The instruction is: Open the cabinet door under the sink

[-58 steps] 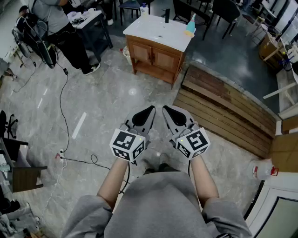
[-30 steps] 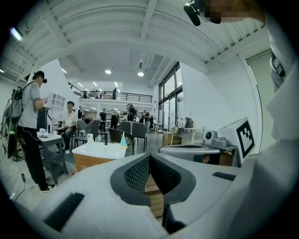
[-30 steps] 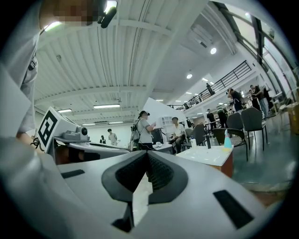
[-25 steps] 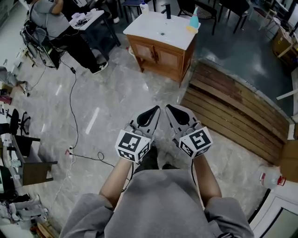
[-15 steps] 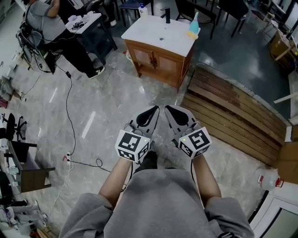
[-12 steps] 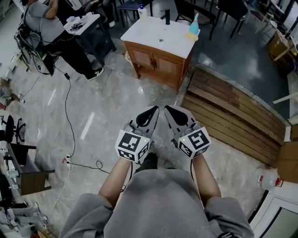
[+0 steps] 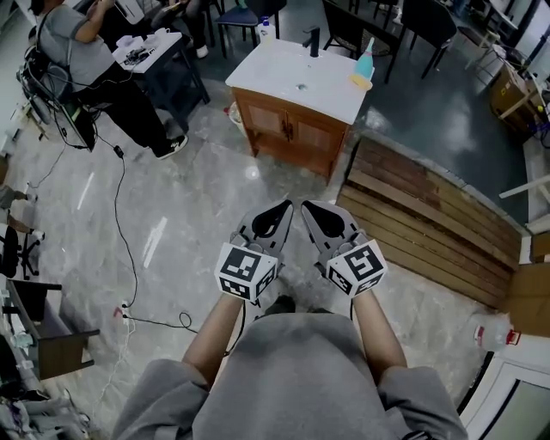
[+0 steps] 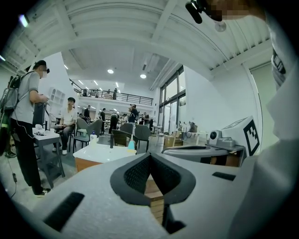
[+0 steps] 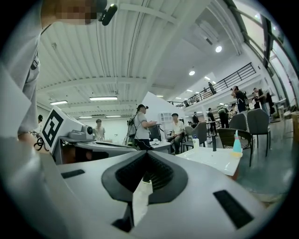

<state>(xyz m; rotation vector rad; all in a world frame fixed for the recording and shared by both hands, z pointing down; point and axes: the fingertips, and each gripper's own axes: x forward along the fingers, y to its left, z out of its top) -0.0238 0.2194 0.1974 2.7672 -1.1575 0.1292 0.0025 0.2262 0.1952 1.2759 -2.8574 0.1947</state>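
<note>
A pale grey marble floor (image 7: 198, 198) with bright glare spots spreads left of the wooden plank platform (image 7: 421, 215). Beyond that platform the ground turns dark and glossy, with dark chairs (image 7: 430, 21) on it, and a small table (image 7: 180, 82) stands far to the platform's left. Overhead runs a white ribbed ceiling (image 8: 117, 37) with round lights (image 8: 110, 71), and what seem to be tall windows (image 8: 173, 93) line the platform's side.

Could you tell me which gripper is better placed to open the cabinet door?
Left, marginally: left gripper and right gripper hang shut, side by side, far from the cabinet door, slightly leftward.
</note>
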